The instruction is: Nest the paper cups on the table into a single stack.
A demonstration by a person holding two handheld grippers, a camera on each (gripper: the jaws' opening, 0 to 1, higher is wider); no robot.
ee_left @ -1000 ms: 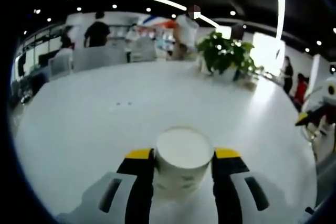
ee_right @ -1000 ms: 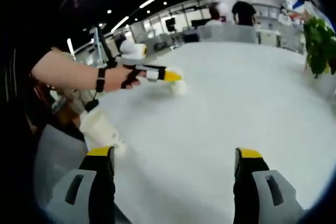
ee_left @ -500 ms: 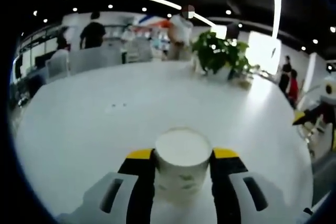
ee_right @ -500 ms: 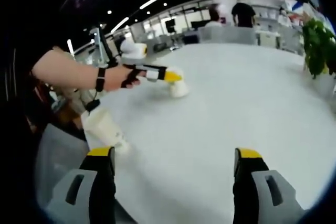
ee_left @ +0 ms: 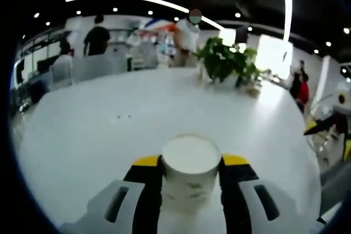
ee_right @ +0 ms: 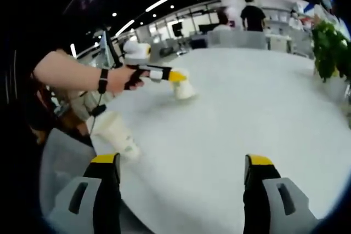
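Cup (ee_left: 191,165) with blurred green print in left tool (ee_left: 191,164); right tool (ee_right: 184,160) agape

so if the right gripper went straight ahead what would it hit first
Probably nothing: the right gripper is open over bare table. The cup in the left gripper lies off to its left.

Your left gripper (ee_left: 191,171) has matt black jaws with glossy yellow plastic tips. The paper cup (ee_left: 191,168) it clamps is matt white paper with a faint printed pattern. The table (ee_left: 109,135) has a smooth white top with a soft sheen.
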